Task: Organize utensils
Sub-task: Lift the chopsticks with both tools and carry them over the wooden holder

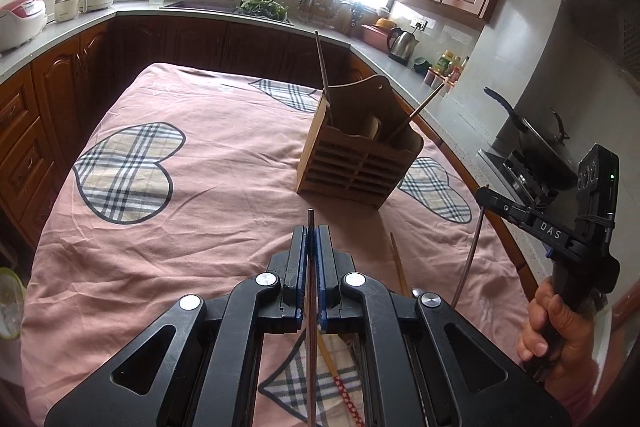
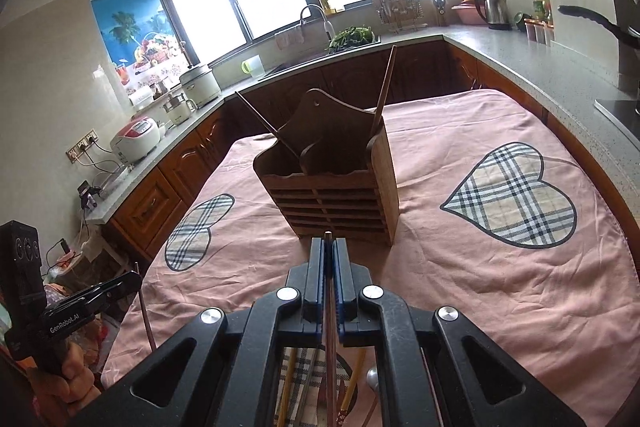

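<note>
A wooden utensil holder (image 1: 356,163) (image 2: 340,195) stands on the pink cloth with two dark chopsticks leaning out of it (image 1: 322,67) (image 2: 386,83). My left gripper (image 1: 311,239) is shut on a dark chopstick (image 1: 311,307) and sits short of the holder, at its near left. My right gripper (image 2: 329,251) is shut on another dark chopstick (image 2: 330,347), close in front of the holder. The right gripper also shows in the left wrist view (image 1: 486,195), its chopstick hanging down (image 1: 468,259). The left gripper also shows in the right wrist view (image 2: 134,279).
Loose yellow chopsticks (image 1: 400,267) (image 2: 288,379) and a spoon (image 2: 373,375) lie on the cloth under the grippers. The table is covered by a pink cloth with plaid hearts (image 1: 200,207). Kitchen counters, a kettle (image 1: 402,45) and a stove pan (image 1: 532,135) surround it.
</note>
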